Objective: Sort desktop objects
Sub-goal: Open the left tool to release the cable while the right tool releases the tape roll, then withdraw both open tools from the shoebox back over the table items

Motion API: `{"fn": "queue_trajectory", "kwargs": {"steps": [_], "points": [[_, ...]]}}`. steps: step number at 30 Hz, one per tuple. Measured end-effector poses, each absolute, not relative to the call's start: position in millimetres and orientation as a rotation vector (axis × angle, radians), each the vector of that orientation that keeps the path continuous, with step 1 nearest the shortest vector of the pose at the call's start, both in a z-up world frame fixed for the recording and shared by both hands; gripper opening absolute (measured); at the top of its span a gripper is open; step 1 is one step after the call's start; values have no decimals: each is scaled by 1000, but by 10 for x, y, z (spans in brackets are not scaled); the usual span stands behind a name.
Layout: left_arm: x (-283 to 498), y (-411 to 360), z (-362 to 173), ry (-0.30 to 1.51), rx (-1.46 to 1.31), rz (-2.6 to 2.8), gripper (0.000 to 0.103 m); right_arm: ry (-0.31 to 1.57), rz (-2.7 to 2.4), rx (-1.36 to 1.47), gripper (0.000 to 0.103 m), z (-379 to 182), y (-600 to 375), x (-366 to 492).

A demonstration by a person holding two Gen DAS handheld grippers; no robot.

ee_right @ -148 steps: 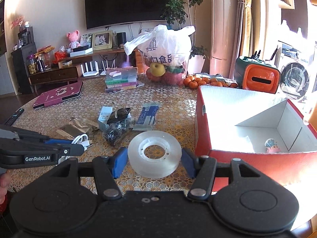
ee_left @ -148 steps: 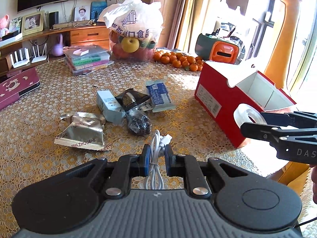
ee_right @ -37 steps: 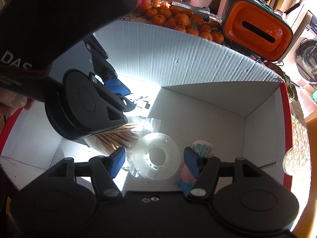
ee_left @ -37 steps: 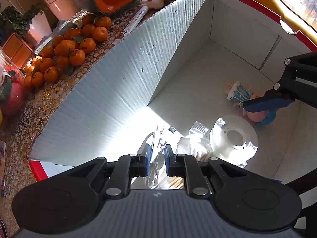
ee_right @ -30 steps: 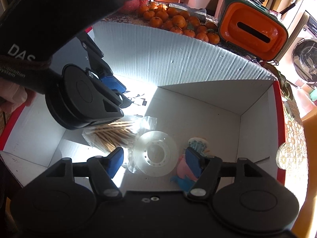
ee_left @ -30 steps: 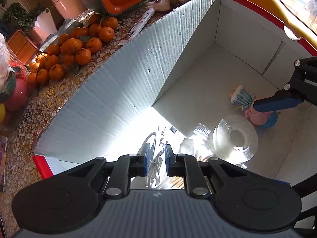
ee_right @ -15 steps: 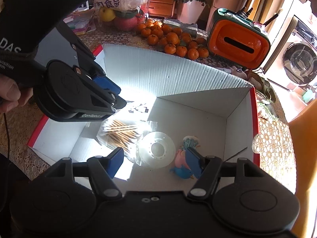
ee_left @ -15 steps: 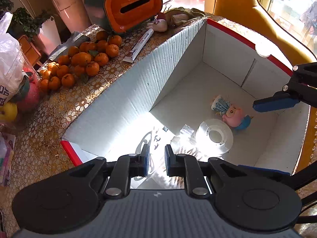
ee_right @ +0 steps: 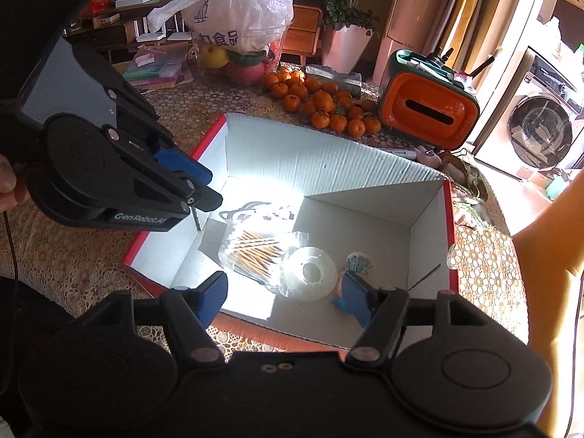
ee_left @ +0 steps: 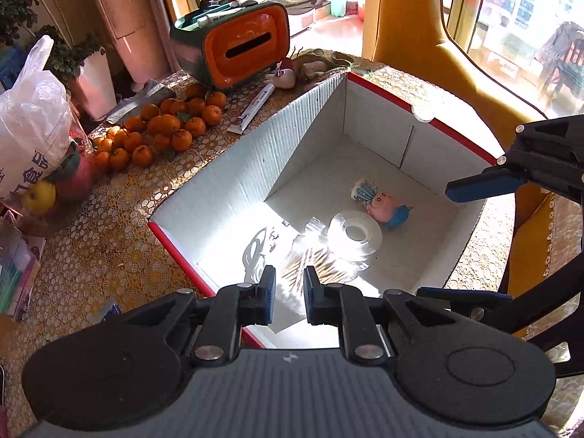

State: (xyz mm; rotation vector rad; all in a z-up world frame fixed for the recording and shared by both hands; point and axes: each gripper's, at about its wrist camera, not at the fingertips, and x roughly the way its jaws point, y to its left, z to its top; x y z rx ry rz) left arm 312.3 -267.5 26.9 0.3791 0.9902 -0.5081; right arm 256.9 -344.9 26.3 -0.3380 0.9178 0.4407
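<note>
The glare on the near left floor of the red box [ee_left: 379, 89] washes out much of what lies there: you can make out the looped white cable [ee_right: 252, 207] only as a pale outline against the bright patch, and from your left wrist view it is partly hidden behind the left finger. The bag of cotton swabs [ee_right: 255, 246] is clearer from the right wrist, lying between the cable and the roll of clear tape [ee_right: 310, 273], whose edge seems to overlap the bag, though the shine makes that hard to confirm. Just beside the tape sits the small pink and blue toy [ee_left: 383, 202], which your right finger largely covers in the right wrist view. Your left gripper [ee_left: 286, 294] hangs above the near rim of the box with its jaws parted by a narrow gap and nothing between them. Your right gripper [ee_right: 284, 297] hangs over the box as well, its jaws spread wide and empty; the tape lies on the floor below them, untouched. Behind the box, on the patterned tablecloth [ee_left: 109, 241], are a pile of oranges [ee_left: 164, 131] and an orange and green case [ee_left: 237, 45]. Your hand on the left gripper is cut off at the frame edge.
</note>
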Motion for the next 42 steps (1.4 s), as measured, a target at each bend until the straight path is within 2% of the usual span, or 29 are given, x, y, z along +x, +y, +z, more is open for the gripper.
{"fn": "queue_trajectory", "kwargs": {"steps": [13,42], "points": [[2503,-2226,478,915,301,-514,14,873,410,-260,71,264,-3346,2223],[1387,-891,337,837,68,-367,14,771,512,-226,73,288,-2544,1490]]}}
